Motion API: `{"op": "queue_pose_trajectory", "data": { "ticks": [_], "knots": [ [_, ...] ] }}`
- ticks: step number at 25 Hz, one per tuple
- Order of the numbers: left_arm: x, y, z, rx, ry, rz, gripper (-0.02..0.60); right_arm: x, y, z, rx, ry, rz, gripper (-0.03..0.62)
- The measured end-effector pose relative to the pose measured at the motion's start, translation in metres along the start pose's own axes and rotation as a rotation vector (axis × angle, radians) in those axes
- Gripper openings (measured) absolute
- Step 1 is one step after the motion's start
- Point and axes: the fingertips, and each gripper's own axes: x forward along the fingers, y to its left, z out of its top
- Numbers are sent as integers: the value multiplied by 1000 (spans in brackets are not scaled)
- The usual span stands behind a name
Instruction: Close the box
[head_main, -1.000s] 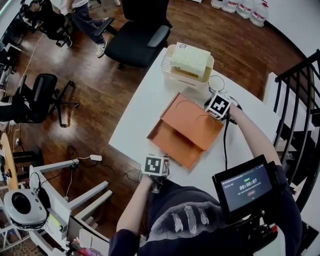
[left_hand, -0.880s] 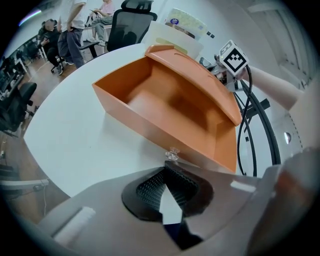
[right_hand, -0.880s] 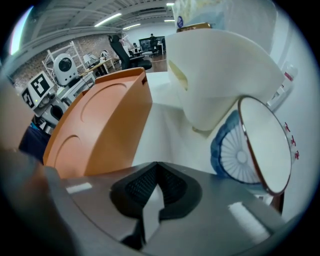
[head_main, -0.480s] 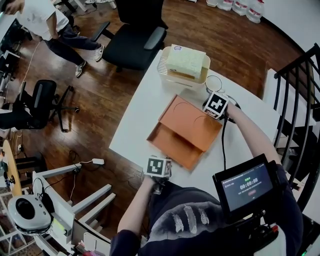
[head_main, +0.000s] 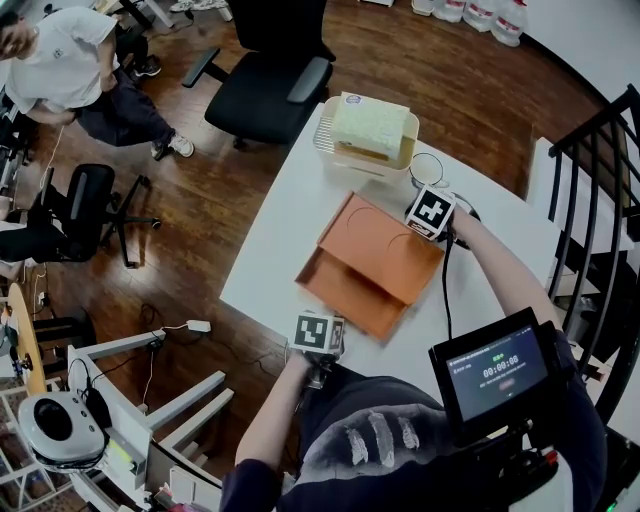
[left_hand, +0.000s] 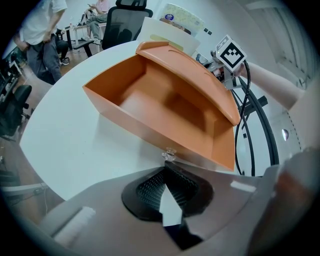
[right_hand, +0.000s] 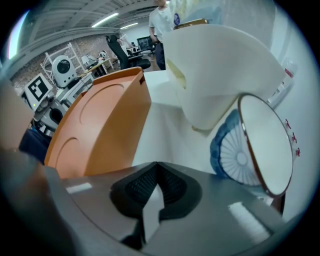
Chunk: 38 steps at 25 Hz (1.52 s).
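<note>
An orange box (head_main: 343, 289) lies in the middle of the white table (head_main: 275, 235), its hinged lid (head_main: 385, 243) half raised and leaning over the tray. In the left gripper view the box (left_hand: 165, 107) opens toward me under that lid (left_hand: 200, 70). My left gripper (head_main: 318, 335) is at the near table edge, just short of the box's front wall; it is shut (left_hand: 167, 162), and a small clear bit shows at its tip. My right gripper (head_main: 432, 212) is at the lid's far right corner, shut (right_hand: 157, 165), beside the lid's outer face (right_hand: 100, 130).
A cream basket (head_main: 405, 150) with a pale packet stands at the table's far end, close ahead of the right gripper (right_hand: 225, 65). A blue-patterned plate (right_hand: 260, 145) leans beside it. Black cables (head_main: 447, 280) run along the right. A black chair (head_main: 265, 75) and a person (head_main: 70, 70) are beyond.
The person in the background has walked left. Both grippers and the box have stayed almost where they were; the lid is still half raised.
</note>
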Motion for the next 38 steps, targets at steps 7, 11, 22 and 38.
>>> {"op": "queue_pose_trajectory", "data": {
  "ticks": [7, 11, 22, 38],
  "knots": [
    [1, -5, 13, 4, -18, -18, 15, 1, 0, 0, 3, -4, -1, 6],
    [0, -7, 16, 11, -16, -23, 15, 1, 1, 0, 5, -4, 1, 6],
    [2, -9, 22, 37, -17, -24, 15, 0, 3, 0, 11, -13, 5, 6],
    [7, -17, 38, 56, -21, -38, 15, 2, 0, 4, -25, -4, 21, 6]
  ]
}}
